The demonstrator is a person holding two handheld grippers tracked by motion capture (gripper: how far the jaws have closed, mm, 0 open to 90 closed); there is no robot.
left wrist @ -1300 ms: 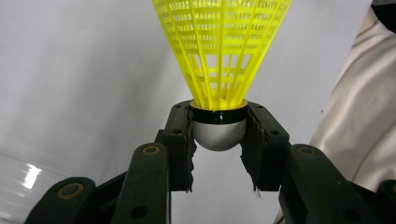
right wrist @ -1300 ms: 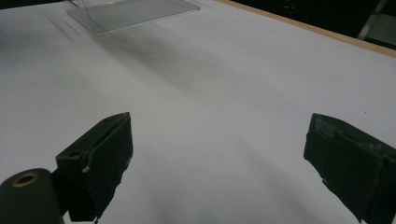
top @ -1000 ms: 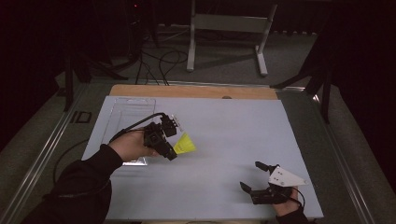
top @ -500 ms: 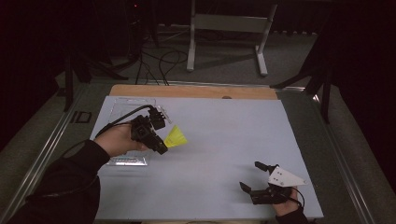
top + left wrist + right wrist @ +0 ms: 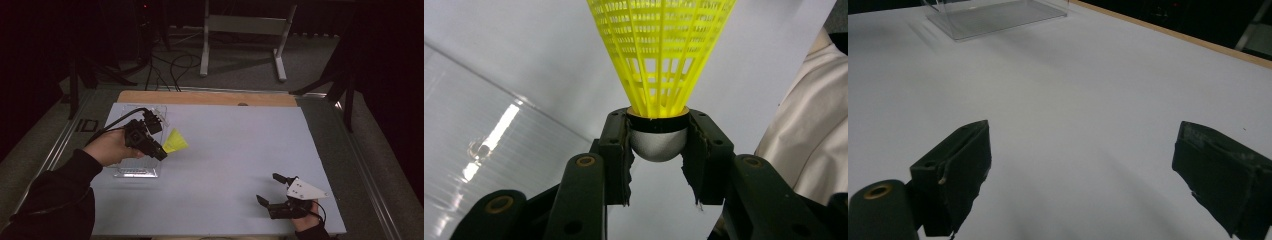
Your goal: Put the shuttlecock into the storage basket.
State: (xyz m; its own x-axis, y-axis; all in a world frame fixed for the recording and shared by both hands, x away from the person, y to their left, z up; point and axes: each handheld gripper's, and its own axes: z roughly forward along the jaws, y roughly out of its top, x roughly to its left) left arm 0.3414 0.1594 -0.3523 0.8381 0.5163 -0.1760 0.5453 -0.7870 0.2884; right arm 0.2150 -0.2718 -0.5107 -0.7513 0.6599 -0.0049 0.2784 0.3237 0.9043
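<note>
A yellow plastic shuttlecock (image 5: 175,142) (image 5: 661,55) with a silver-grey rounded head is clamped by that head in my left gripper (image 5: 161,149) (image 5: 658,142), which is shut on it. The mesh skirt points away from the jaws, to the right in the high view. This gripper hovers at the left of the white table sheet (image 5: 235,150), beside a clear plastic box (image 5: 131,170). Near the front right edge my right gripper (image 5: 272,189) (image 5: 1083,170) rests low over the sheet, open, with nothing between its jaws.
The clear box (image 5: 993,15) lies at the table's left side, seen far off in the right gripper view. A wooden strip (image 5: 210,98) runs along the table's back edge. Metal stand legs (image 5: 240,45) and cables stand on the floor beyond.
My left gripper has carried the shuttlecock leftward and a little up, toward the clear box. The right gripper has stayed put.
</note>
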